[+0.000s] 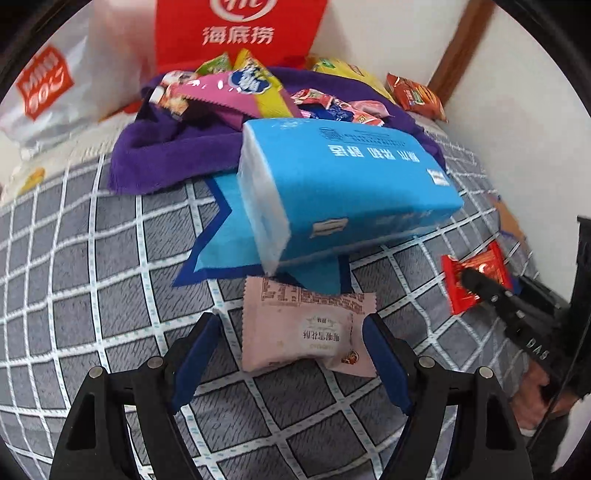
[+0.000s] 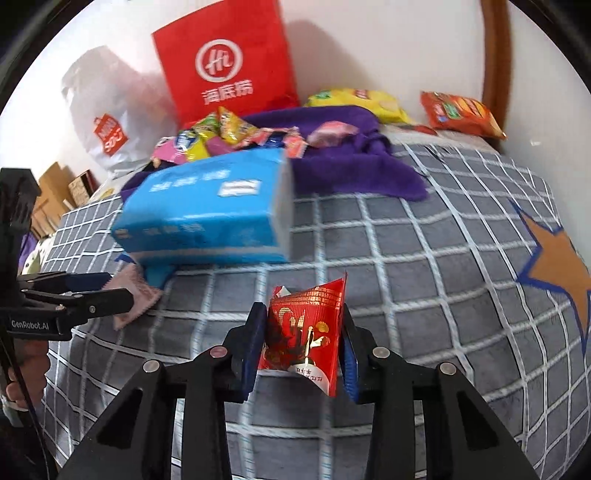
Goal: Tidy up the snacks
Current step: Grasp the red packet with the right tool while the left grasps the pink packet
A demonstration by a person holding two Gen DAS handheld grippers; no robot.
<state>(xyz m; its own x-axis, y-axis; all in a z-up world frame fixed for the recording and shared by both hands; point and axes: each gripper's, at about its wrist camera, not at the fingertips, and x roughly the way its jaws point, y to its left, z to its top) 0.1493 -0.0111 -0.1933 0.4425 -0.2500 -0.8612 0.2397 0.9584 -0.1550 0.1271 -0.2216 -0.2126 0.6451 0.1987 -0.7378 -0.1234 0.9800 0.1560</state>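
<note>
- Bedding in grey with a white grid [image 1: 92, 280] carries everything; no desk is in view, so places are given by the bedspread.
- White plastic bag with an orange logo [image 1: 44, 92] leans at the far left edge, against the wall.
- Red paper bag [image 1: 240, 33] stands upright beside it, at the far edge.
- Purple towel [image 1: 166, 147] lies in front of the red bag, heaped with a pile of mixed snack packets [image 1: 258, 92].
- Blue tissue pack [image 1: 343, 184] rests tilted on the towel's near edge, over a blue star printed on the bedspread [image 1: 218, 243].
- Left gripper [image 1: 291, 354] stands released, its blue pads on either side of a pink snack packet [image 1: 306, 332] that lies flat just in front of the tissue pack; the pads look clear of the wrapper.
- Right gripper [image 2: 304, 343] is clenched on a red snack packet [image 2: 306, 332], both pads pressing its sides, near the middle of the bedspread.
- Yellow chip bag [image 2: 354, 99] and orange chip bag [image 2: 458, 110] lie at the far right corner, by the wooden frame [image 2: 498, 55].
- Orange star print [image 2: 557, 266] marks the right edge.
</note>
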